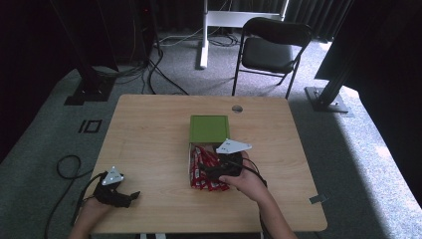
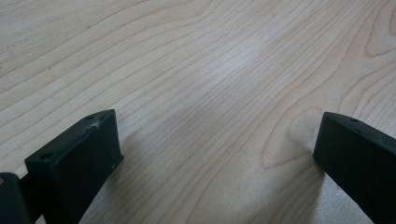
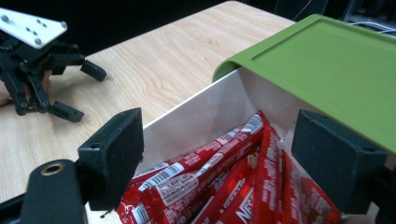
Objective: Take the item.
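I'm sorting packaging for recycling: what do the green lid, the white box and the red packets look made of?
Green lid: probably matte moulded plastic, with rounded edges and a raised rim. White box: smooth thin walls, plastic or coated card; unclear. Red packets: glossy printed film, creased and reflective.

The table [image 1: 149, 129] is showing pale wood grain. The box [image 3: 201, 116] is showing white walls under an olive-green lid [image 3: 327, 60], and the packets [image 3: 224, 182] inside are gleaming red with white lettering and barcodes. Both grippers' jaws are showing black.
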Motion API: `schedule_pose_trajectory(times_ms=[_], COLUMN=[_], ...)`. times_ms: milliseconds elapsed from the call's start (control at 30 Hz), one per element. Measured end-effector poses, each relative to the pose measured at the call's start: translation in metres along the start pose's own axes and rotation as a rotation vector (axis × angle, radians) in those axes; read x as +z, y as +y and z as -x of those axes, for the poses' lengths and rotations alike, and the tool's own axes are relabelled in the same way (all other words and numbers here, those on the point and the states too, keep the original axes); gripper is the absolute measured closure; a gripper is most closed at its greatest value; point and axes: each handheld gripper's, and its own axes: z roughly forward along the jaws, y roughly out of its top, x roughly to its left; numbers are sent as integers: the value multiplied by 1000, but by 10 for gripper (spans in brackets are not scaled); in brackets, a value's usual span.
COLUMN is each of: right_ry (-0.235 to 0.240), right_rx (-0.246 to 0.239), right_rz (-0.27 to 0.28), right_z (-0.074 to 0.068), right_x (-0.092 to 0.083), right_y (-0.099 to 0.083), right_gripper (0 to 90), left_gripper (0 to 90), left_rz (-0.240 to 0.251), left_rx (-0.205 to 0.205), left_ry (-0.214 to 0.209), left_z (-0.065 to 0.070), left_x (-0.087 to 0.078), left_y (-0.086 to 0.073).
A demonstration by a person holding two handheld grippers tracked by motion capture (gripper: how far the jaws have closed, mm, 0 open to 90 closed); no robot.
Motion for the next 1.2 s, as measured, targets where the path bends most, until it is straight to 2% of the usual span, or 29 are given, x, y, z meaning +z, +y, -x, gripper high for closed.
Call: schedule_pose_trajectory(times_ms=[233, 333, 400, 500, 567, 633, 667, 767, 833, 900, 933, 1200], right_ry=[-43, -46, -26, -42, -62, -60, -67, -79, -104, -106, -113, -128], right_rx=[1, -14, 11, 43, 27, 35, 32, 48, 48, 63, 55, 90], right_rz=[-35, -47, -60, -69, -99, -102, -127, -162, -186, -205, -214, -226], right_z=[-3, -4, -5, -7, -8, -8, -10, -11, -11, -11, -12, -14], right_x=[12, 17, 19, 21, 23, 23, 26, 29, 31, 33, 34, 41], right_y=[-4, -6, -6, -6, -6, -6, -7, -9, -10, -11, -12, -14], right_gripper=[263, 370, 422, 432, 493, 493, 575, 630, 647, 668, 671, 673], left_gripper=[15, 15, 15, 15, 15, 15, 15, 15, 14, 15, 15, 15], left_rz=[0, 0, 0, 0, 0, 0, 1, -1, -1, -2, -2, -2], left_rx=[1, 2, 3, 3, 2, 2, 0, 1, 1, 2, 2, 2], left_ry=[0, 0, 1, 1, 1, 1, 0, 0, 0, -1, 0, 0], left_z=[0, 0, 0, 0, 0, 0, 0, 0, 0, 0, 0, 0], left_x=[0, 0, 0, 0, 0, 0, 0, 0, 0, 0, 0, 0], left_y=[0, 0, 0, 0, 0, 0, 0, 0, 0, 0, 0, 0])
